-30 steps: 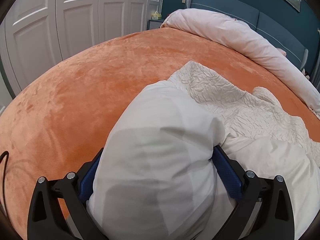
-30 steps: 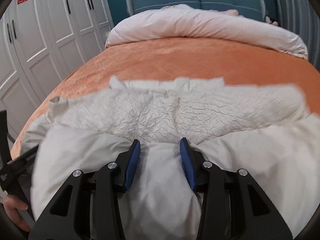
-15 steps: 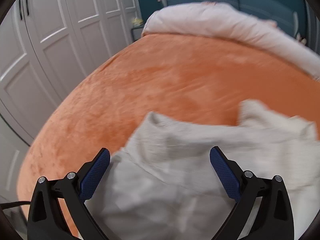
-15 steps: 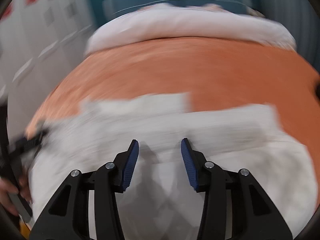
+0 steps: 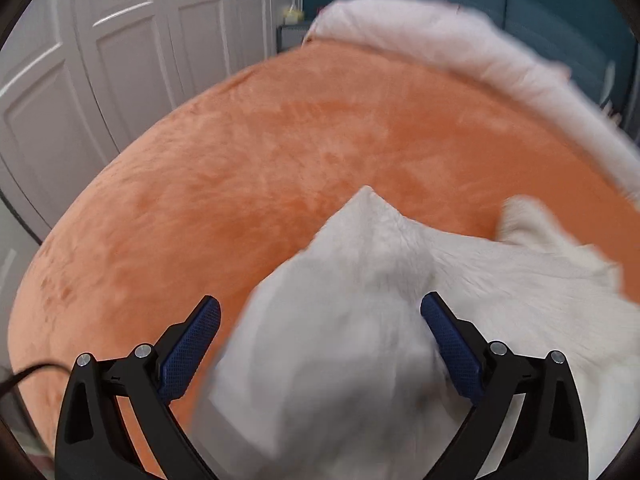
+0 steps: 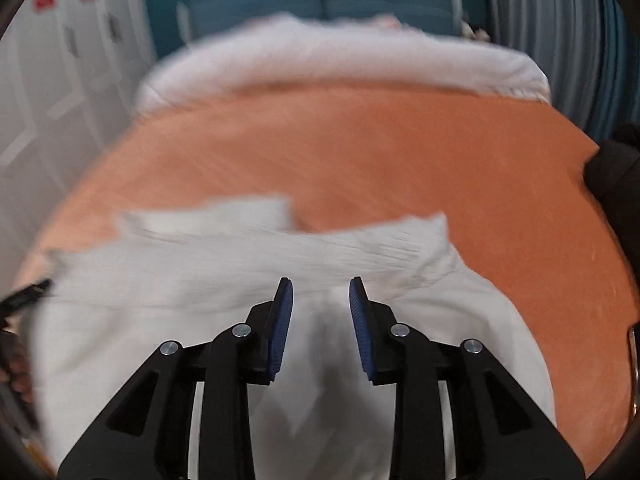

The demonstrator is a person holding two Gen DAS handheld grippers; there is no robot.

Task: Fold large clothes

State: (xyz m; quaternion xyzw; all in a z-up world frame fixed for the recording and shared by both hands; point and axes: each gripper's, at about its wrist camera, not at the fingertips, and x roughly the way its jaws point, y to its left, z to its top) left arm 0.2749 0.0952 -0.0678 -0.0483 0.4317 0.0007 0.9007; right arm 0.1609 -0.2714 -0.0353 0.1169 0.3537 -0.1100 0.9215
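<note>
A large white crinkled garment (image 5: pixel 400 280) lies on the orange bed cover (image 5: pixel 280 152); it also shows in the right wrist view (image 6: pixel 280 248). My left gripper (image 5: pixel 320 320) is wide open over the garment's left end, with bunched white cloth between its blue pads. My right gripper (image 6: pixel 320 304) is partly open over the garment's near edge, with cloth lying between the pads. Both views are blurred by motion. The left gripper's tip (image 6: pixel 28 294) shows at the far left of the right wrist view.
A rolled white duvet (image 6: pixel 340 60) lies along the head of the bed before a teal headboard (image 6: pixel 320 0). White wardrobe doors (image 5: pixel 120 40) stand to the left. A dark object (image 6: pixel 616 168) sits at the bed's right edge. A black cable (image 5: pixel 24 372) runs at lower left.
Both grippers have pulled back toward the near edge of the bed and the garment has shifted with them. The left gripper, earlier filled with cloth, now has looser cloth between its open pads.
</note>
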